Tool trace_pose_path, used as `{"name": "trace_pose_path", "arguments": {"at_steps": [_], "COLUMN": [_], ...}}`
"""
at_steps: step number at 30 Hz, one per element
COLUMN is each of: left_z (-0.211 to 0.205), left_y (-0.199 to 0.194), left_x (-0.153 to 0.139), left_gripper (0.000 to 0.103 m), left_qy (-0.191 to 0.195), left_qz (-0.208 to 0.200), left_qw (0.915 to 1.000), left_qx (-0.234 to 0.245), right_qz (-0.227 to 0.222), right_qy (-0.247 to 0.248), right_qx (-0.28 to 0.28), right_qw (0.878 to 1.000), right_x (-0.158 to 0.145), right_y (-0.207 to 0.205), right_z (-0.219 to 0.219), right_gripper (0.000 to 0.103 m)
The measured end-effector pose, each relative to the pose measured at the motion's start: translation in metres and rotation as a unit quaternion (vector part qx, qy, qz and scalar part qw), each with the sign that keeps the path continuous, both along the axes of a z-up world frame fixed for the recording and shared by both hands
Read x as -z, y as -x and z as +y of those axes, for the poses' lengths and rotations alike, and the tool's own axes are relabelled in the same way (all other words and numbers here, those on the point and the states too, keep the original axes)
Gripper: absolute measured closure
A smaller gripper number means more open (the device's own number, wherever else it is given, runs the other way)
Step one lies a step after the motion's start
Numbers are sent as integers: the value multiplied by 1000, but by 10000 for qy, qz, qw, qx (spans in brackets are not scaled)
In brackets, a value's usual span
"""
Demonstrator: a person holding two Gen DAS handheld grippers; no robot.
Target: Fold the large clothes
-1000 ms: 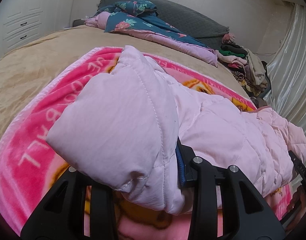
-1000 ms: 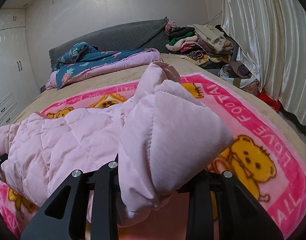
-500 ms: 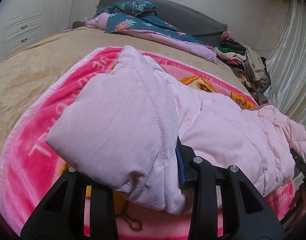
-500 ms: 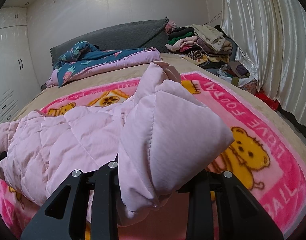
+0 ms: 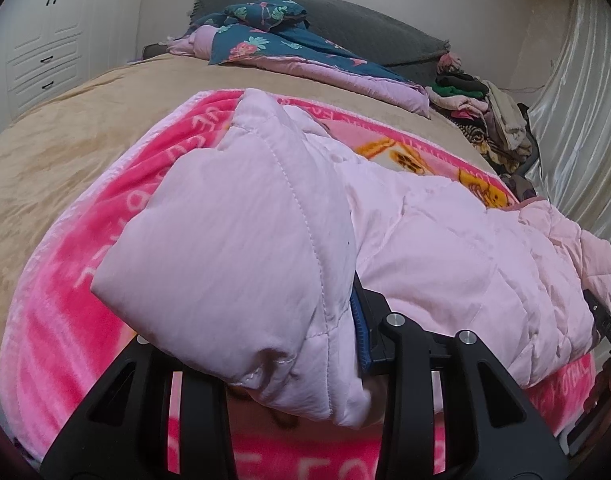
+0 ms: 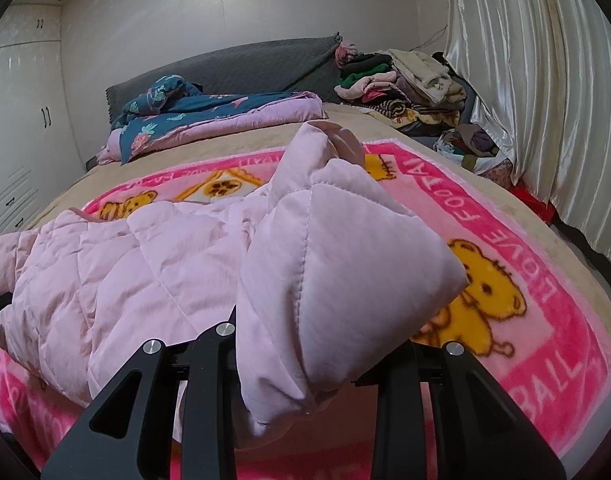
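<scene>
Mid-fold: left gripper (image 5: 301, 344) & right gripper (image 6: 305, 364) both pinch the puffy pale-pink quilted jacket (image 5: 445, 240), frame bottom. Next, prob: lay it flat on the fuzzy pink bear blanket (image 6: 525, 264).

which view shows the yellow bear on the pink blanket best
The right wrist view: a whole yellow cartoon bear lies uncovered on the pink fleece blanket, beside the pale pink quilted jacket. The left wrist view shows only partial yellow prints beyond the jacket.

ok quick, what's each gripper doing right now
left gripper: closed on the pink puffer jacket
right gripper: closed on the same jacket
</scene>
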State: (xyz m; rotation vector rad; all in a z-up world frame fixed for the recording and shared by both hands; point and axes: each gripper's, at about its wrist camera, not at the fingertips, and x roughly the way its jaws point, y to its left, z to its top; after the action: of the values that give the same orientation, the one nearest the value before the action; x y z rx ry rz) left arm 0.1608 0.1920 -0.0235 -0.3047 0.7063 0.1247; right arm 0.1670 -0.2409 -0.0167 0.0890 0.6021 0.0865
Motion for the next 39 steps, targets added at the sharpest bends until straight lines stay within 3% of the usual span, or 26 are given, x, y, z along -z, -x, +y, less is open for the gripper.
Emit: {"name": "trace_pose_path", "arguments": {"at_steps": [16, 30, 36, 39], "left_z": [0, 1, 4, 6], "left_y": [20, 26, 30, 31], "left_x": [17, 28, 32, 32], "left_gripper": [74, 72, 70, 66], "left_qy": [-164, -233, -171, -139], "left_qz": [113, 151, 195, 240], "left_qw": [9996, 9993, 9993, 9993], "left_qx": [217, 258, 272, 245], "right_qz": [223, 450, 634, 674], "right_qy": [41, -194, -538, -498], "right_qx": [-12, 166, 320, 418], "right_qw": [9997, 9987, 9960, 9956], "right_x": [16, 38, 42, 41], "right_y": [12, 15, 16, 21], "right_z": [-8, -18, -27, -30], "right_gripper": [74, 67, 53, 35]}}
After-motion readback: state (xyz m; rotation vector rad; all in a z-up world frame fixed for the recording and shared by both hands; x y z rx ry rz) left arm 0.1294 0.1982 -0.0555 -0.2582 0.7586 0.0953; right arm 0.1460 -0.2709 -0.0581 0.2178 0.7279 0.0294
